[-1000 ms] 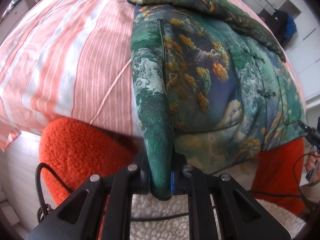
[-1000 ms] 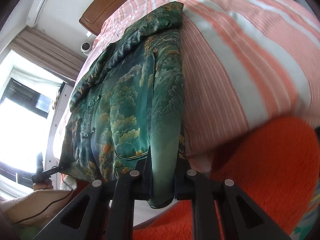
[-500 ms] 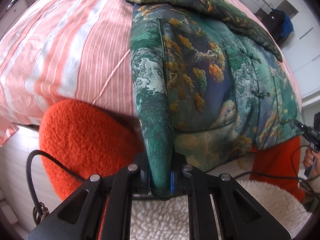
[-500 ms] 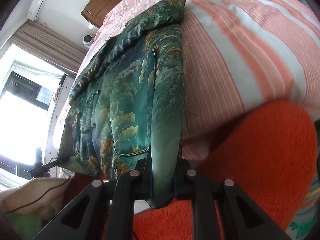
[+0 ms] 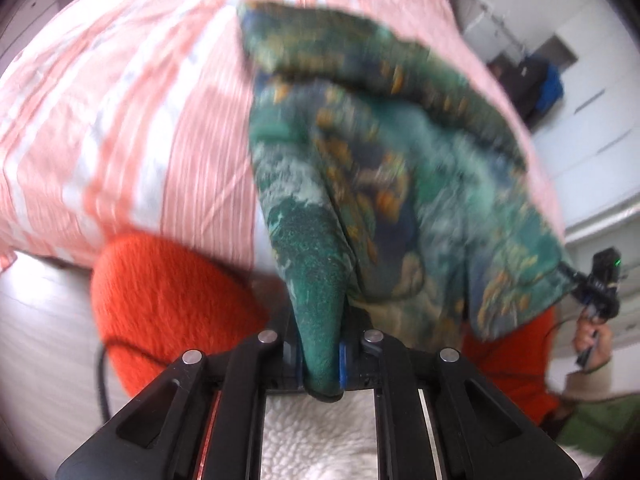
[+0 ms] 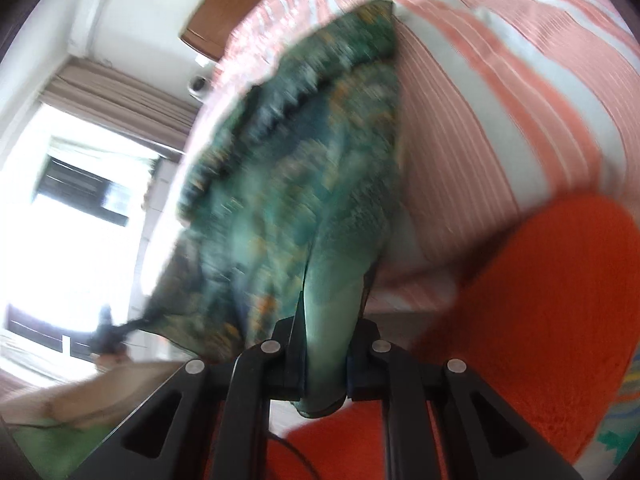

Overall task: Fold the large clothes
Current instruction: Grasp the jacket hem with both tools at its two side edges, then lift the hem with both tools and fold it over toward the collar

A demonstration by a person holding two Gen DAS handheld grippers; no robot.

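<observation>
While both frames are motion-blurred, the grips are reading clearly enough.

Left wrist view: left gripper [image 5: 322, 354] is clamping a bottom corner of the green patterned jacket [image 5: 400, 168], fabric bunching into a cone between the closed jaws. Jacket is lying on the striped bed [image 5: 140, 128], running away from the gripper toward the far end, its hem hanging off the near edge. Right gripper [image 5: 596, 284] is showing at the far right, pinching the other hem corner. Orange fuzzy sleeves [image 5: 168, 292] are sitting below the bed's near edge.

Right wrist view: right gripper [image 6: 324, 364] is closed on the opposite hem corner of the jacket [image 6: 288, 184], cloth pulled taut into the jaws. Jacket's long axis is pointing straight ahead toward the wooden headboard [image 6: 208, 28]; window [image 6: 80, 192] is glaring on the left. Left gripper [image 6: 108, 334] is appearing small and dark at the hem's other end.

Judgement: hem is spanning crosswise between the two grippers, both equally near it, collar end lying farthest ahead, so the fold is likely carrying the hem forward along the long axis.
</observation>
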